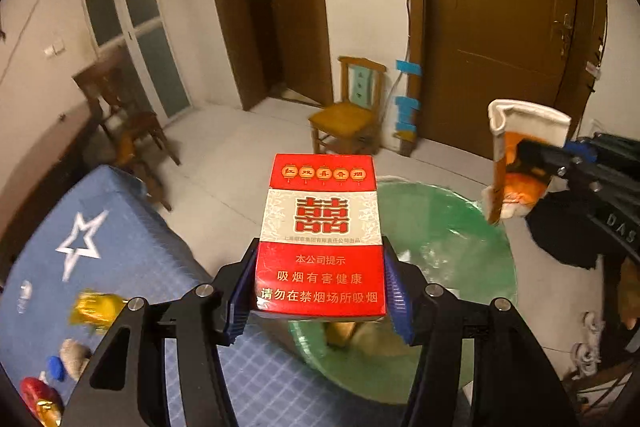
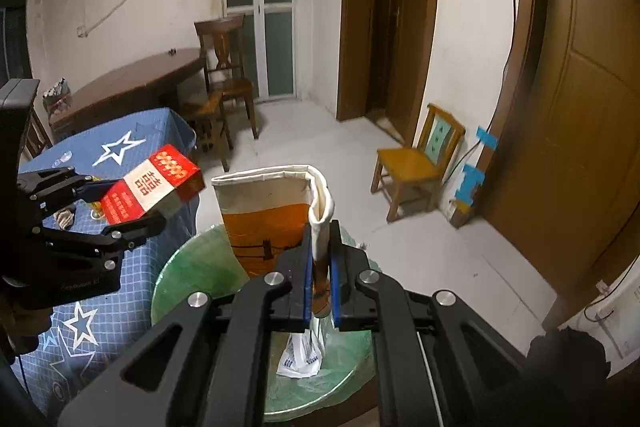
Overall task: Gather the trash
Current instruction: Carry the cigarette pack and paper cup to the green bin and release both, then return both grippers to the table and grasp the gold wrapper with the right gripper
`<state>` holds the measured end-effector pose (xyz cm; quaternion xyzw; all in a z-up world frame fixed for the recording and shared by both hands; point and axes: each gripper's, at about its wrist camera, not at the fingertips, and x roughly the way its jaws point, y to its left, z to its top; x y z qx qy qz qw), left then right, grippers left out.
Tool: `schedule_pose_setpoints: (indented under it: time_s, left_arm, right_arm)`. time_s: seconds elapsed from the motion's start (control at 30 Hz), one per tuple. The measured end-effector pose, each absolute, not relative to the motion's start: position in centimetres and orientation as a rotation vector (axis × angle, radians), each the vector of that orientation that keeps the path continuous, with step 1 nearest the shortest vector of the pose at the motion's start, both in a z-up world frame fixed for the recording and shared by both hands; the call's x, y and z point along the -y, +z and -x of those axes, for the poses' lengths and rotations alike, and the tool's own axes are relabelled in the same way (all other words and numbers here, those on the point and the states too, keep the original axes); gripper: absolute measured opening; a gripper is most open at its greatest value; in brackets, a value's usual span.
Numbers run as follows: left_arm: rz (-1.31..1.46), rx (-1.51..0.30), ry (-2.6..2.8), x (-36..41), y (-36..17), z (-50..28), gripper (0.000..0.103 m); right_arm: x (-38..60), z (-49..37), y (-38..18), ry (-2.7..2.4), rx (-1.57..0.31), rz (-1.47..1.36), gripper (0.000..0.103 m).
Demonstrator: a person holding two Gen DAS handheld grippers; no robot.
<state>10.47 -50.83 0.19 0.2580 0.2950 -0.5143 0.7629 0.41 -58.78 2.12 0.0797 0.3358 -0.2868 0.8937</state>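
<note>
- Left wrist view: the left gripper [image 1: 320,291] jaws clamp a red-and-white cigarette pack [image 1: 322,235] printed with a large red 囍 and the warning 吸烟有害健康, held over the green-lined trash bin [image 1: 460,227] beside the blue star-patterned worktop [image 1: 120,247].
- Right wrist view: the right gripper [image 2: 320,279] jaws pinch a flattened orange-and-white paper cup [image 2: 276,211] above the same bin.

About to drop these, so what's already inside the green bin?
In the green bin, a white printed wrapper lies at the bottom, and the left view shows something brownish. The grippers and held items cover the rest.
</note>
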Motion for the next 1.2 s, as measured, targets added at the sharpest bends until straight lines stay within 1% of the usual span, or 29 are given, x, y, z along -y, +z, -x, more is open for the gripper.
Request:
schedule_pose_setpoints:
  time_s: [0.13, 0.3, 0.33, 0.37, 0.4, 0.43, 0.47, 0.83, 1.0, 1.13, 1.2]
  left_arm:
    - [-0.571, -0.68, -1.14, 51.7, -1.4, -10.4, 0.058]
    - [-0.583, -0.688, -1.162, 52.1, -2.0, -10.0, 0.058]
    - [-0.583, -0.696, -1.165, 51.9, -2.0, -10.0, 0.059]
    - [-0.588, -0.707, -1.162, 52.1, -2.2, -10.1, 0.07]
    - [-0.589, -0.707, -1.15, 52.1, -2.2, -10.1, 0.075]
    - [-0.59, -0.695, -1.142, 51.9, -2.1, -10.0, 0.075]
    - [-0.595, -0.688, -1.137, 51.8, -2.0, -9.9, 0.075]
    - [-0.581, -0.612, -1.065, 48.0, -1.3, -9.6, 0.075]
    - [-0.558, -0.588, -1.002, 44.5, -1.5, -9.5, 0.075]
    - [-0.53, -0.583, -0.943, 41.0, -1.4, -9.7, 0.076]
    - [-0.514, -0.571, -0.894, 38.4, -1.3, -10.1, 0.077]
  right_arm:
    - [59.6, -0.5, 1.3, -0.601, -0.723, -0.199, 0.005]
    - [60.2, -0.6, 0.5, -0.592, -0.741, -0.236, 0.005]
    - [60.4, -0.8, 0.4, -0.585, -0.747, -0.238, 0.007]
    - [60.6, -1.0, 0.2, -0.572, -0.753, -0.243, 0.007]
    - [60.8, -1.2, 0.0, -0.569, -0.755, -0.262, 0.011]
    - [61.2, -1.3, -0.1, -0.572, -0.756, -0.274, 0.021]
    - [61.3, -1.3, -0.1, -0.57, -0.749, -0.28, 0.027]
    - [60.0, -0.7, 1.1, -0.562, -0.7, -0.245, 0.027]
    - [57.8, -1.3, 1.6, -0.527, -0.665, -0.202, 0.027]
    - [55.1, -2.0, 2.3, -0.457, -0.603, -0.195, 0.027]
    - [53.8, -2.6, 2.4, -0.408, -0.584, -0.213, 0.029]
